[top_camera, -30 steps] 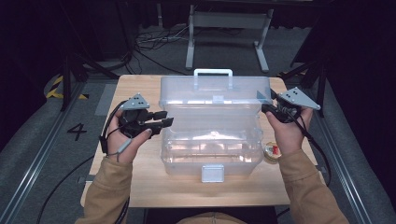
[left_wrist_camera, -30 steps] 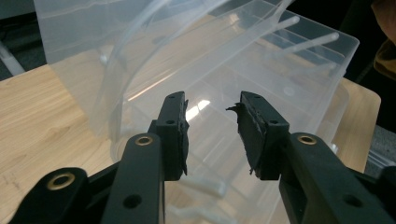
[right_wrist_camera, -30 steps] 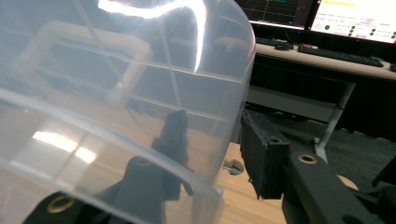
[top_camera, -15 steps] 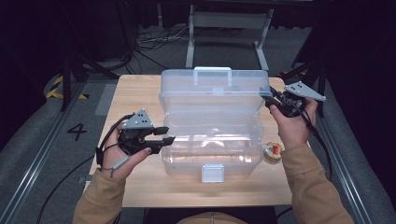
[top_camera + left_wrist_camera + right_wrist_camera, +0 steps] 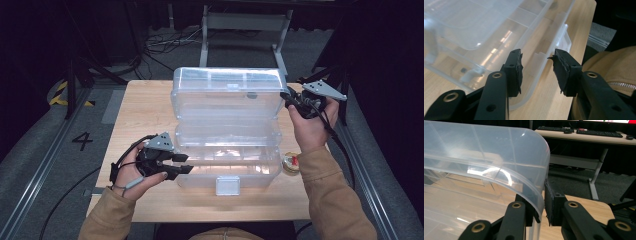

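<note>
Lying nearest the person, the front edge of the wooden bench point(image 5: 150, 210) is overhung by two tan sleeves point(image 5: 107, 220). Just beyond, the left gripper point(image 5: 182, 164) is held level at the left end of the clear plastic box point(image 5: 227, 160), which is set in the middle of the bench with its lid point(image 5: 225, 92) raised and tilted back. In the left gripper view the jaws are seen standing apart, having just been opening, with the corner rim of the box base lying in the gap and neither pad point(image 5: 515, 71) pressed on it. A white latch point(image 5: 226, 186) is seen at the middle of the front wall. A small round object point(image 5: 291, 162) with red on it is placed on the bench just beside the right end of the box. Farther back, the right gripper point(image 5: 289, 99) is held at the right edge of the lid; its jaws have just been closing and are seen clamped on that curved edge, one pad point(image 5: 550, 202) on each side. Beyond the bench, cables point(image 5: 165, 42) are spread over the floor.
</note>
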`<state>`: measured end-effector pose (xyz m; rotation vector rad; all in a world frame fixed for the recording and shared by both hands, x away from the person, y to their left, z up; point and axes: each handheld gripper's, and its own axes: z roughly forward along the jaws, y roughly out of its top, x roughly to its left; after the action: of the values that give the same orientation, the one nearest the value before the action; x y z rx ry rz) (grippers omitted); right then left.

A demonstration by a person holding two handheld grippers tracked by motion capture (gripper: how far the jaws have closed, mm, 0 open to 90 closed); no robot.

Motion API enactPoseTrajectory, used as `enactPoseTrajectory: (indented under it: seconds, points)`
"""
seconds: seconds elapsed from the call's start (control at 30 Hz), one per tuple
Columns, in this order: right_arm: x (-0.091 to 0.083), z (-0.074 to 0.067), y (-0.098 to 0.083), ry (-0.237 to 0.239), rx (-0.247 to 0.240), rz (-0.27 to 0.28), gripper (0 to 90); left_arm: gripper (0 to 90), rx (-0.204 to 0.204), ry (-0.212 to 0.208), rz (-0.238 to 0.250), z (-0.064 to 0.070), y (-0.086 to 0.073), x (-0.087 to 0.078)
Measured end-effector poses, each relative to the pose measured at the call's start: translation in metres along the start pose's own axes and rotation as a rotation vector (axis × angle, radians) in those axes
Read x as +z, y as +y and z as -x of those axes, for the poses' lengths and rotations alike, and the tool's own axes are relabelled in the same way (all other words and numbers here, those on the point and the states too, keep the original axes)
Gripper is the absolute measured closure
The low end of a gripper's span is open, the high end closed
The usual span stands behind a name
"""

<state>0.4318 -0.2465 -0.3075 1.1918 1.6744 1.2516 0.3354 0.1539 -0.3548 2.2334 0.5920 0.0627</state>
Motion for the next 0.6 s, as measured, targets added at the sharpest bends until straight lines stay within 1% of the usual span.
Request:
enactPoseTrajectory:
  seconds: [0.03, 0.13, 0.17, 0.23, 0.37, 0.4, 0.47, 0.53, 0.6]
  points:
    - [0.001, 0.0, 0.0, -0.001, 0.002, -0.002, 79.0, 58.6, 0.003, -0.01, -0.008, 0.0, 0.0, 0.002]
    - [0.001, 0.0, 0.002, 0.001, 0.003, -0.016, 79.0, 58.4, 0.003, -0.017, -0.022, -0.001, -0.001, 0.005]
    - [0.002, 0.0, 0.003, 0.002, 0.006, -0.022, 78.9, 58.2, 0.006, -0.023, -0.042, -0.002, -0.001, 0.009]
    - [0.002, 0.0, 0.003, 0.003, 0.008, -0.026, 78.9, 58.0, 0.01, -0.025, -0.046, -0.002, -0.001, 0.011]
    - [0.002, 0.001, 0.004, 0.006, 0.006, -0.034, 78.8, 57.3, 0.019, -0.039, -0.087, -0.002, -0.001, 0.02]
    - [0.002, 0.001, 0.004, 0.008, 0.005, -0.036, 78.7, 57.1, 0.03, -0.041, -0.105, -0.003, -0.001, 0.023]
    - [0.002, 0.002, 0.004, 0.014, 0.006, -0.04, 78.6, 56.5, 0.031, -0.047, -0.12, -0.003, -0.001, 0.027]
    - [0.003, 0.003, 0.005, 0.019, 0.007, -0.044, 78.5, 56.1, 0.032, -0.049, -0.118, -0.003, -0.001, 0.029]
    - [0.003, 0.004, 0.005, 0.024, 0.01, -0.046, 78.5, 55.9, 0.033, -0.053, -0.126, -0.004, -0.002, 0.033]
